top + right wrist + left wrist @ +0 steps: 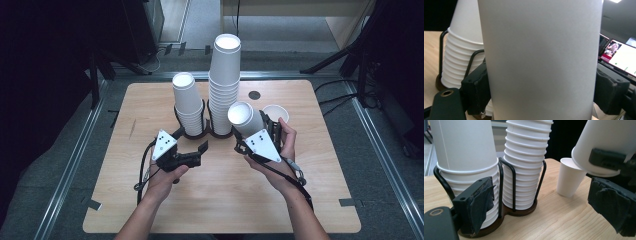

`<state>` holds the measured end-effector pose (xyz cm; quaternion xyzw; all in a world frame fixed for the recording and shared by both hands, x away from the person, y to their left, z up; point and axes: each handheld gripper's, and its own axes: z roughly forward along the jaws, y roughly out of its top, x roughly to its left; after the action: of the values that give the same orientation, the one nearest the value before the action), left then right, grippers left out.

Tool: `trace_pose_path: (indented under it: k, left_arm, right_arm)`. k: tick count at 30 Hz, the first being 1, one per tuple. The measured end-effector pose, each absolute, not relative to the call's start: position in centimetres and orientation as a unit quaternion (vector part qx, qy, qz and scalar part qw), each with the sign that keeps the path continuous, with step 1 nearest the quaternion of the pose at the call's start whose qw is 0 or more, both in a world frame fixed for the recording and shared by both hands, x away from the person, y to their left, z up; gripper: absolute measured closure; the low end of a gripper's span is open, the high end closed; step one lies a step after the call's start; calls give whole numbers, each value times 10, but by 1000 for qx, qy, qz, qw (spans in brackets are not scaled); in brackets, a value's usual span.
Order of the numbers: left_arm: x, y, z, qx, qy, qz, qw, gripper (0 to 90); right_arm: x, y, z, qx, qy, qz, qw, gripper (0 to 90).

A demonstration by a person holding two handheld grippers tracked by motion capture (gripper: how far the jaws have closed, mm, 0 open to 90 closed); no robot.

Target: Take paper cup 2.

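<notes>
wooden table (150,200) bears cup rack (195,134), lone cup (276,114).

On the table (150,210), two cup stacks (224,80) stand side by side in a wire holder (192,134); a single cup (276,113) stands to their right.

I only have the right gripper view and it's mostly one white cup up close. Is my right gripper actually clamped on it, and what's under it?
Observer: Yes, the right gripper is shut on the held cup, which is tilted.
Operator: What's below it?
Observer: A single cup stands upright on the table, beside the held one.
Operator: And the left gripper?
Observer: The left gripper is open, with nothing between its jaws, near the short stack in the black rack.
</notes>
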<state>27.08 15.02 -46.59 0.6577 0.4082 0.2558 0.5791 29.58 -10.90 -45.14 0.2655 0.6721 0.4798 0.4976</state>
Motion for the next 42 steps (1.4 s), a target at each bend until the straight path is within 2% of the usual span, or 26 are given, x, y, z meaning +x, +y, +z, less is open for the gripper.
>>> trace_pose_path:
  k: [22, 42]
  left_arm:
    - [268, 145, -462, 676, 391, 232, 580, 0]
    - [262, 132, -461, 701, 349, 197, 590, 0]
  right_arm:
    - [284, -77, -485, 151, 717, 428, 529, 155]
    - [279, -66, -495, 98, 728, 409, 542, 155]
